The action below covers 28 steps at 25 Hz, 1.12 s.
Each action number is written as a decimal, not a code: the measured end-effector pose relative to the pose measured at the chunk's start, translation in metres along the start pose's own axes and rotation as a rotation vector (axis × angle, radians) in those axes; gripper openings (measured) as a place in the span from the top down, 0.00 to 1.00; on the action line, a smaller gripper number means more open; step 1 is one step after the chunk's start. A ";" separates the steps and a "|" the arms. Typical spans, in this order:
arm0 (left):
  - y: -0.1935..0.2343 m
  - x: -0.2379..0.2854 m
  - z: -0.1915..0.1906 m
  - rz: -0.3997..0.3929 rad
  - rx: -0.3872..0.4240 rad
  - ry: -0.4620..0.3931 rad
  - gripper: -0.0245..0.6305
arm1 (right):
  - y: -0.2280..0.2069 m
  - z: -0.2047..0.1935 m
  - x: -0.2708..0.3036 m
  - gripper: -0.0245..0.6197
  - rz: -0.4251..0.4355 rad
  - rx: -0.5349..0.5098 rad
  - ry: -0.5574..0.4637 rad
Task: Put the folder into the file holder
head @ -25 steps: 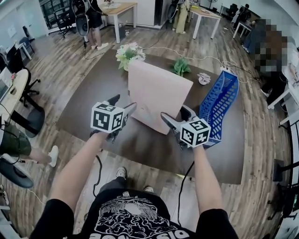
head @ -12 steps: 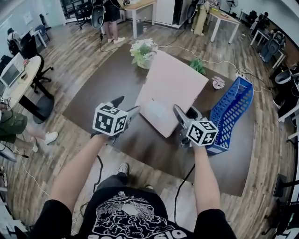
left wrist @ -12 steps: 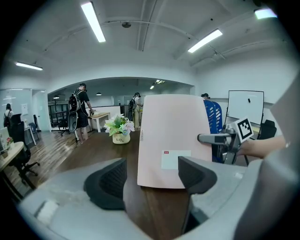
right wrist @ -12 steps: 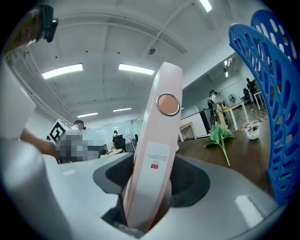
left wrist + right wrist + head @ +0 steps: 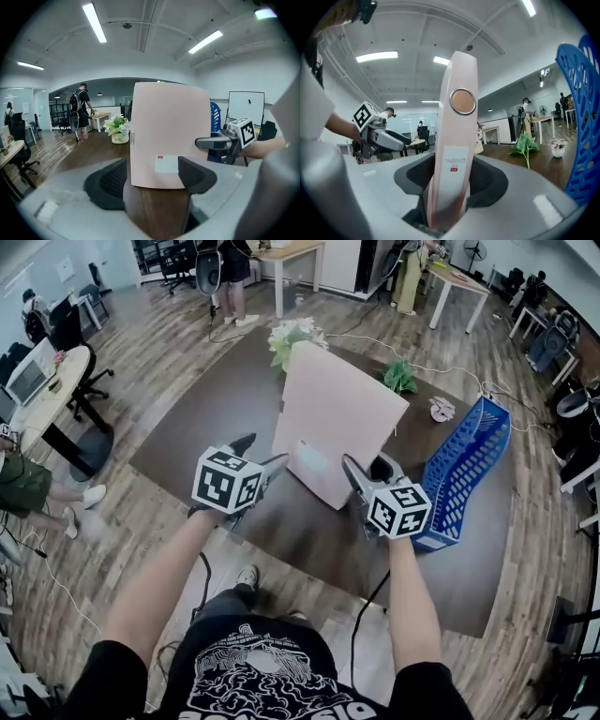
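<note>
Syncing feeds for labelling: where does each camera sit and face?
Head view: on the head, steeply down at dark brown table, pale pink folder, blue mesh file holder; both forearms, left gripper, right gripper.
Left gripper view: rides it, faces folder's cover; open jaws show.
Right gripper view: rides it, faces folder's spine; jaws just closed onto it.
All share the folder.

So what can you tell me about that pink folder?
The folder is a pale pink, stiff-looking binder. It is closed and stands upright with its lower edge on the dark table. Its narrow spine has a round finger hole and a white label, and the cover has a small sticker low down. The right gripper has just been closing and pinches the spine near the bottom. The left gripper, jaws apart, faces the cover without gripping it.
</note>
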<state>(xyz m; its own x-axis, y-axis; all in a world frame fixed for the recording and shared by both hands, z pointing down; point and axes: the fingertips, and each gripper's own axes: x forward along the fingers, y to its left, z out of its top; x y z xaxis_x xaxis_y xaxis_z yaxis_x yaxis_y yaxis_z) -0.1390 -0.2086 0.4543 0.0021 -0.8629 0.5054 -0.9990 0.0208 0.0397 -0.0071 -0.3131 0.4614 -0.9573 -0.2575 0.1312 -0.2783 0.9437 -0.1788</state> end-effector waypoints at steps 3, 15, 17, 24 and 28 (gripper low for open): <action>-0.004 0.000 0.002 -0.006 0.004 -0.002 0.44 | 0.010 0.001 0.002 0.63 0.008 -0.066 0.013; -0.002 -0.011 -0.002 -0.004 -0.002 -0.003 0.44 | 0.020 0.000 0.000 0.66 -0.032 -0.120 0.031; -0.001 -0.011 -0.002 -0.010 -0.002 -0.003 0.44 | 0.018 0.000 -0.003 0.66 -0.064 -0.127 0.030; -0.021 0.007 0.009 -0.094 0.019 -0.007 0.44 | 0.004 0.002 -0.024 0.66 -0.178 -0.170 0.038; -0.041 0.020 0.017 -0.167 0.049 -0.004 0.44 | -0.008 0.002 -0.044 0.67 -0.270 -0.180 0.045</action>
<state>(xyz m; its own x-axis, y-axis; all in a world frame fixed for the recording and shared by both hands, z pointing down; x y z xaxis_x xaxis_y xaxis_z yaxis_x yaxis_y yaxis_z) -0.0986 -0.2352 0.4486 0.1685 -0.8541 0.4921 -0.9857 -0.1479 0.0808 0.0367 -0.3098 0.4550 -0.8453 -0.4977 0.1943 -0.4995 0.8653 0.0431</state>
